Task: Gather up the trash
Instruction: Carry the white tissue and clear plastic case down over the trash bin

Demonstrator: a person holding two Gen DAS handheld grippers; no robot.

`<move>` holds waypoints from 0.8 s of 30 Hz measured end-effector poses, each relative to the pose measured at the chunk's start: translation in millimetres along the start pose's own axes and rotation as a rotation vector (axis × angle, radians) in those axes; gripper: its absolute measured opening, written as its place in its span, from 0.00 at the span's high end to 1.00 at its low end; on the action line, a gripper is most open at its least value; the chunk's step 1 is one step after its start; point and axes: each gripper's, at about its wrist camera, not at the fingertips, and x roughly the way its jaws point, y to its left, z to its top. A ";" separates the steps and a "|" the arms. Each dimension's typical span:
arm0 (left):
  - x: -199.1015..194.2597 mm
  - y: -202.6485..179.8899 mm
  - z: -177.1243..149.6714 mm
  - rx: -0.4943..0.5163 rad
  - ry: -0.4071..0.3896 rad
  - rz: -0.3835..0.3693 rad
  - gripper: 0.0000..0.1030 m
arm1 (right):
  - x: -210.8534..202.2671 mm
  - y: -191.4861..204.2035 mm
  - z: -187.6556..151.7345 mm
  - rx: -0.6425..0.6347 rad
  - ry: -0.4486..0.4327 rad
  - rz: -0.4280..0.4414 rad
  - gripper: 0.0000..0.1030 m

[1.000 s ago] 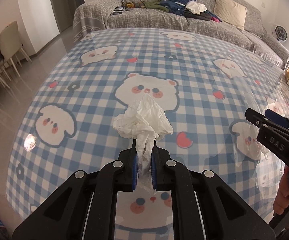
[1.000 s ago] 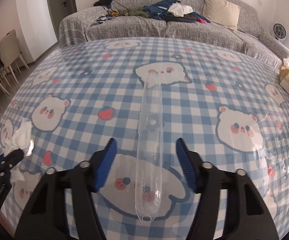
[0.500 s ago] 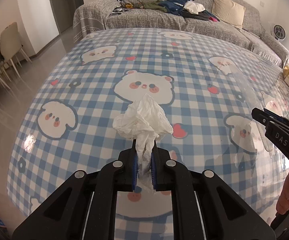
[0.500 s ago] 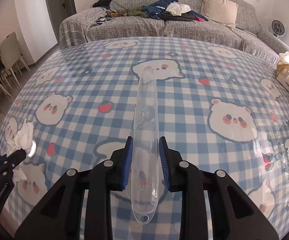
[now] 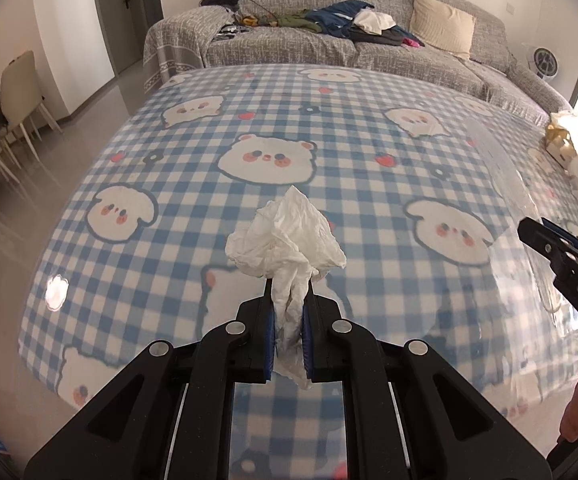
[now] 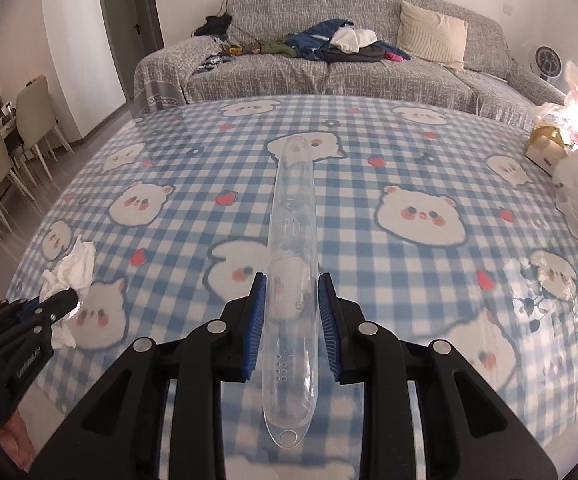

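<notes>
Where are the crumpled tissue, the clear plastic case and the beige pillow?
crumpled tissue (image 5: pixel 287 236): left wrist view, on its bunched top above the gripper's fingers.
clear plastic case (image 6: pixel 292 236): right wrist view, mid-length of its clear body.
beige pillow (image 6: pixel 433 34): right wrist view, middle of its face, on the sofa.

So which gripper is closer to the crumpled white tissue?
Left. The left gripper is clamped on the tissue; the right gripper, off to one side, holds a clear plastic case.

A grey sofa (image 6: pixel 329 72) stood beyond the surface's far edge — clothes (image 6: pixel 341 46) heaped on it, a cream cushion (image 6: pixel 433 34) beside; dining chairs (image 6: pixel 29 120) at left.
</notes>
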 end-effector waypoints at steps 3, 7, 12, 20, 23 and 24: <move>-12.1 -3.0 -6.9 -0.002 -0.012 -0.003 0.91 | -13.9 -3.8 -11.2 -0.006 0.007 0.003 0.75; -27.9 -8.3 -22.2 -0.009 -0.024 -0.010 0.91 | -39.5 -9.0 -28.9 -0.016 -0.007 0.000 0.75; -39.2 -19.2 -47.1 0.003 -0.009 -0.023 0.91 | -66.1 -14.2 -47.4 -0.012 -0.019 0.001 0.76; -58.1 -34.6 -83.2 0.034 0.002 -0.049 0.91 | -96.0 -20.3 -86.8 0.013 -0.009 0.026 0.76; -63.3 -36.1 -97.8 0.041 0.006 -0.049 0.91 | -102.6 -19.5 -100.9 0.013 -0.005 0.029 0.76; -64.3 -36.3 -102.6 0.043 0.012 -0.052 0.91 | -104.2 -18.2 -104.3 0.013 -0.004 0.029 0.76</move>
